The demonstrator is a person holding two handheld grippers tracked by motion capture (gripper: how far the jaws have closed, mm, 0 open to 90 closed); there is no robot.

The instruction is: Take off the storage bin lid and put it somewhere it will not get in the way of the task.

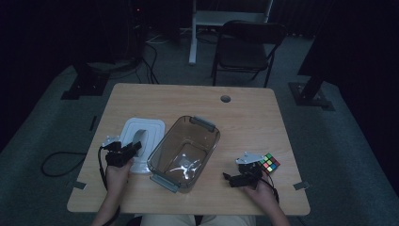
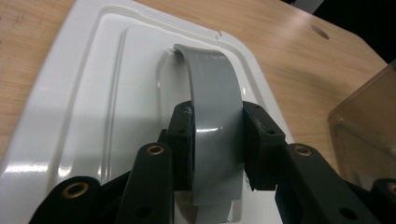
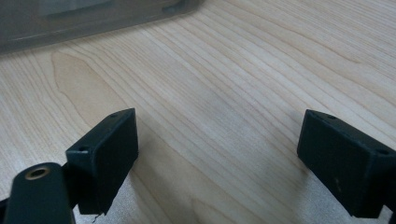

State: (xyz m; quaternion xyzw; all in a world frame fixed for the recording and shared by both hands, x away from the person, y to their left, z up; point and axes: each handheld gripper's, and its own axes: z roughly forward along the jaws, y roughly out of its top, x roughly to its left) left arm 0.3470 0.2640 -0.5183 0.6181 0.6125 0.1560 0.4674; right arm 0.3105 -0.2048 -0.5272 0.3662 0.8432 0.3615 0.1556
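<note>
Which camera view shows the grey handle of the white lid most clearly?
The left gripper view: the grey handle arches up close from the white lid, with the left gripper shut on it. In the high view the handle is small and dim. The right gripper view shows table wood instead.

The grey handle's (image 2: 215, 126) lower end is hidden behind the jaws.

1. Left gripper (image 1: 123, 153): black body, with a grey three-cornered plate on top behind the fingers.
2. Its fingers (image 2: 184, 140) are blocky black pads on black arms, brass-ringed holes just behind them.
3. Right gripper (image 1: 244, 175): same black build, grey plate, black cable trailing back.
4. Its fingers (image 3: 109, 154) are matt black blocks with small screw holes.
5. Bare forearms; light trousers.
</note>
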